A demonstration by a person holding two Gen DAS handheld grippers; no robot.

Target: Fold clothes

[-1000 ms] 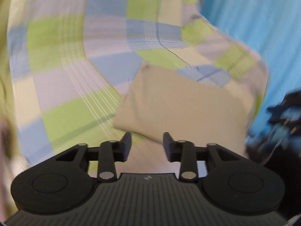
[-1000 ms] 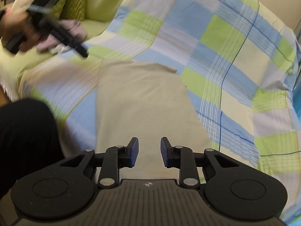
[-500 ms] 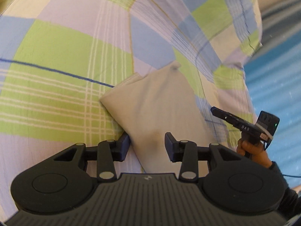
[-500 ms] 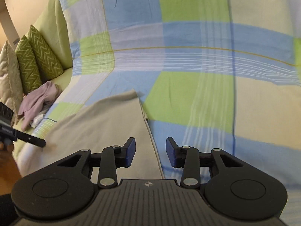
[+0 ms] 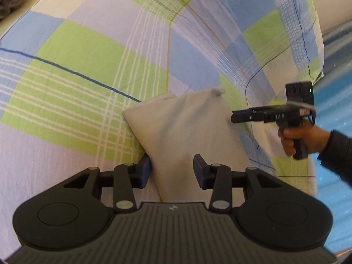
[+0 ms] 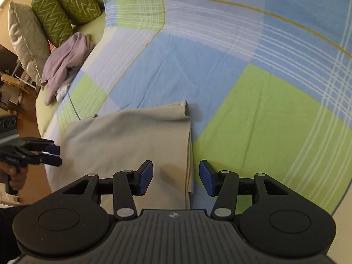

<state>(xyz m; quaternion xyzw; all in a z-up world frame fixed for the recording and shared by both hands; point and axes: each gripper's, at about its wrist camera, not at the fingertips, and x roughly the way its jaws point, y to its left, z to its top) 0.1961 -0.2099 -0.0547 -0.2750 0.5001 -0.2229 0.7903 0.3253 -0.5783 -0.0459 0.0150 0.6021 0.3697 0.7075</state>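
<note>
one beige cloth; three cushions

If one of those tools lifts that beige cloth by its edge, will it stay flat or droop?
The beige cloth would probably droop: it lies limp in stacked layers. The layers may slide apart, since its edge already gapes at one corner. It looks thin, so likely light. Both the left tool and right tool are open.

Now lower and closer over the beige cloth — left gripper and right gripper each straddling an edge.
</note>
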